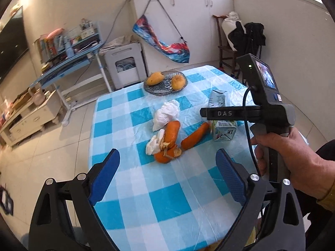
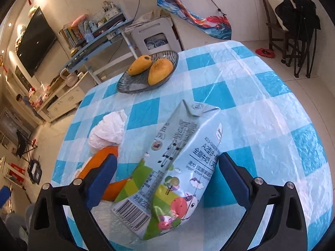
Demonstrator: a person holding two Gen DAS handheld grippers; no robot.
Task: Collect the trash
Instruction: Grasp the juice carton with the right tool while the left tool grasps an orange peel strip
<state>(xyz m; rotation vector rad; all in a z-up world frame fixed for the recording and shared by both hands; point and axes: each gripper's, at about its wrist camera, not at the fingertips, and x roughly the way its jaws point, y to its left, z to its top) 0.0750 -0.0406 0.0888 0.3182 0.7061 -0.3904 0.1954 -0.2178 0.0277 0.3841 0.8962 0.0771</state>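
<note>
Blue-checked worktop [image 1: 167,198] holds all the trash: milk carton [image 2: 178,167], tissues [image 1: 167,113] at its 10 o'clock. Right gripper [image 2: 167,179] jaws gape around the carton; left gripper [image 1: 167,175] jaws wide, empty.

Hand-held gripper [image 1: 167,173] — black arms, blue ribbed pads, silver screws; other unit grey, "DAS" lettering, black cable.

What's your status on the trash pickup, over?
Left gripper open, empty. Right gripper open around milk carton, not pressing. Carrots and crumpled tissue beside it.
</note>
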